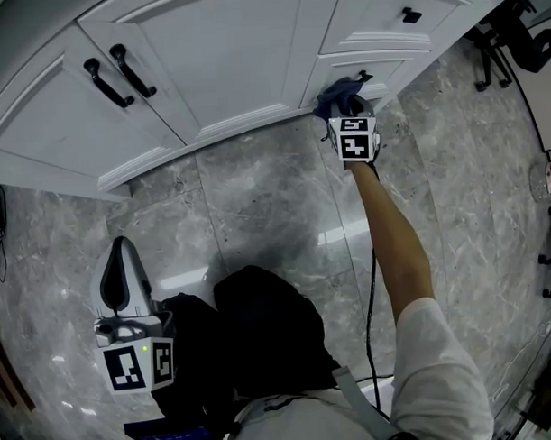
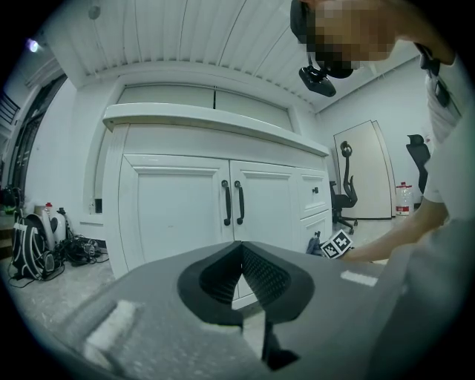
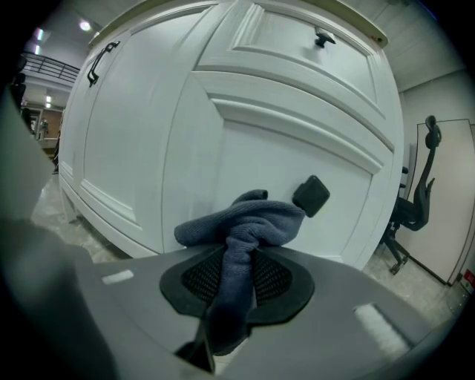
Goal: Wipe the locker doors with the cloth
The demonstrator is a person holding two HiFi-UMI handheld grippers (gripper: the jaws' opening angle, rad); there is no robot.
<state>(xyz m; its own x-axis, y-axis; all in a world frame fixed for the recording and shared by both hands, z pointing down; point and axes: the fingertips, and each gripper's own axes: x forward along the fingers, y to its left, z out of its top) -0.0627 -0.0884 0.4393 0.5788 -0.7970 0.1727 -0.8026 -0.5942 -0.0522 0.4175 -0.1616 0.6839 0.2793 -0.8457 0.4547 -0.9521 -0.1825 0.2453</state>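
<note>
- Grey marble floor (image 1: 257,197), glossy, tiled.
- Black office chair (image 2: 345,185), upright, by a white wall panel (image 2: 367,171).
- Black backpack (image 2: 26,252) on the floor, tangled cables (image 2: 74,251) beside it.

A dark blue cloth (image 3: 241,223) is seen against white locker doors (image 3: 245,133) with black handles (image 1: 119,74); the floor (image 1: 257,206) is grey-veined marble.

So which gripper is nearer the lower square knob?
Right. The right gripper, shut on the cloth, sits just below and beside the knob. The left gripper is shut and empty, held back over the floor, well away from it.
</note>
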